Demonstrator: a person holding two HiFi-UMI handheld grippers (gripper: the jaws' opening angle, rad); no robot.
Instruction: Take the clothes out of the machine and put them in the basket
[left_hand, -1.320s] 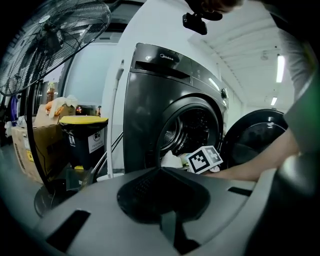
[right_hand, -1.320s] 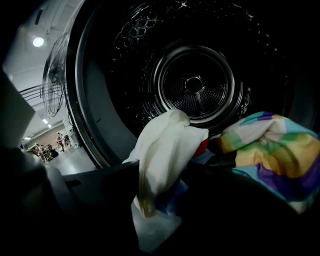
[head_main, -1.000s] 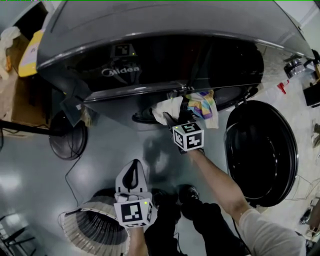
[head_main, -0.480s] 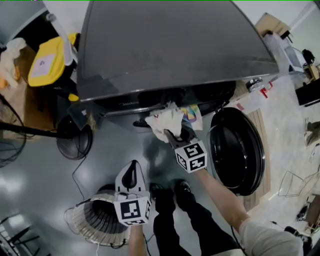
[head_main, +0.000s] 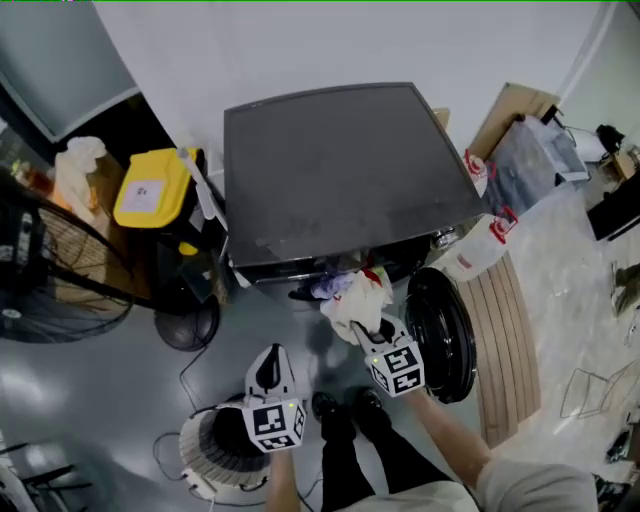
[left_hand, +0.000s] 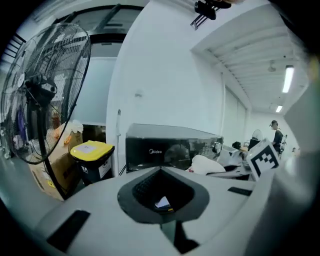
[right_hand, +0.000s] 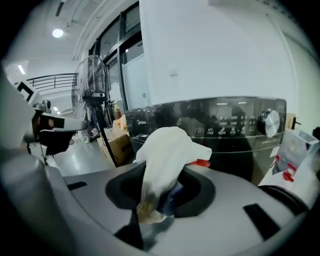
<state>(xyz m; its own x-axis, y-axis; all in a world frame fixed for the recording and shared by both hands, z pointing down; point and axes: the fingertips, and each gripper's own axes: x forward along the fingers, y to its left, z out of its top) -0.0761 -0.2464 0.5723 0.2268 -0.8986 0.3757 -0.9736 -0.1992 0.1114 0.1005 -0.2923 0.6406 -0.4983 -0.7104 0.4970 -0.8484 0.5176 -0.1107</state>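
The dark grey washing machine (head_main: 340, 170) stands ahead with its round door (head_main: 440, 335) swung open to the right. My right gripper (head_main: 375, 335) is shut on a white cloth (head_main: 355, 305), which hangs bunched in front of the machine's opening. In the right gripper view the cloth (right_hand: 167, 150) spills up out of the gripper (right_hand: 160, 195). More coloured clothes (head_main: 335, 285) show at the opening. My left gripper (head_main: 268, 370) is shut and holds nothing, above the ribbed white basket (head_main: 215, 450) on the floor. The left gripper view shows that gripper (left_hand: 162, 192) aimed at the machine (left_hand: 170, 150).
A yellow-lidded bin (head_main: 152, 190) stands left of the machine, and a big standing fan (head_main: 40, 270) has its round base (head_main: 188, 325) near the basket. A white bottle (head_main: 478, 245) and a slatted wooden board (head_main: 505, 340) lie right of the door. The person's shoes (head_main: 345, 408) are between the grippers.
Both grippers have risen and drawn back from the machine, which looks smaller now. The right gripper has pulled the white cloth out of the opening. The left gripper stayed above the basket.
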